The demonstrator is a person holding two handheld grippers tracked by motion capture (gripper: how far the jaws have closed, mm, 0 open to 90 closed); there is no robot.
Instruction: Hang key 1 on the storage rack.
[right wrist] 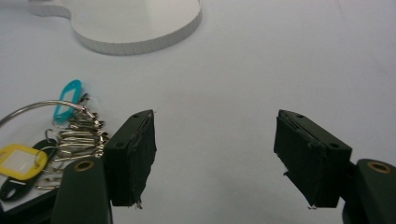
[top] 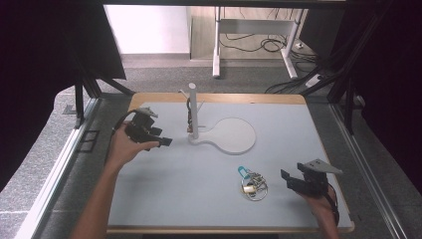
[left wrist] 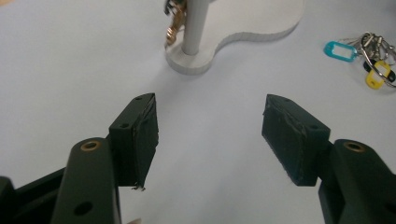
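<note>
A white stand (top: 193, 112) with an upright post rises from a rounded white base (top: 234, 135) at the table's middle. A small brass-coloured keychain (top: 189, 115) hangs on the post, also in the left gripper view (left wrist: 173, 25). My left gripper (top: 165, 142) is open just left of the stand, nothing between its jaws (left wrist: 209, 128). A bunch of keys on a large ring with blue and yellow tags (top: 253, 184) lies at the front right. My right gripper (top: 287, 179) is open beside that bunch, its jaws empty (right wrist: 215, 156), the keys (right wrist: 51, 140) to their left.
The light blue mat (top: 199, 179) covers a wooden table (top: 219, 98). Black frame posts and dark curtains stand on both sides. Beyond the far edge is grey floor with a desk's legs and cables.
</note>
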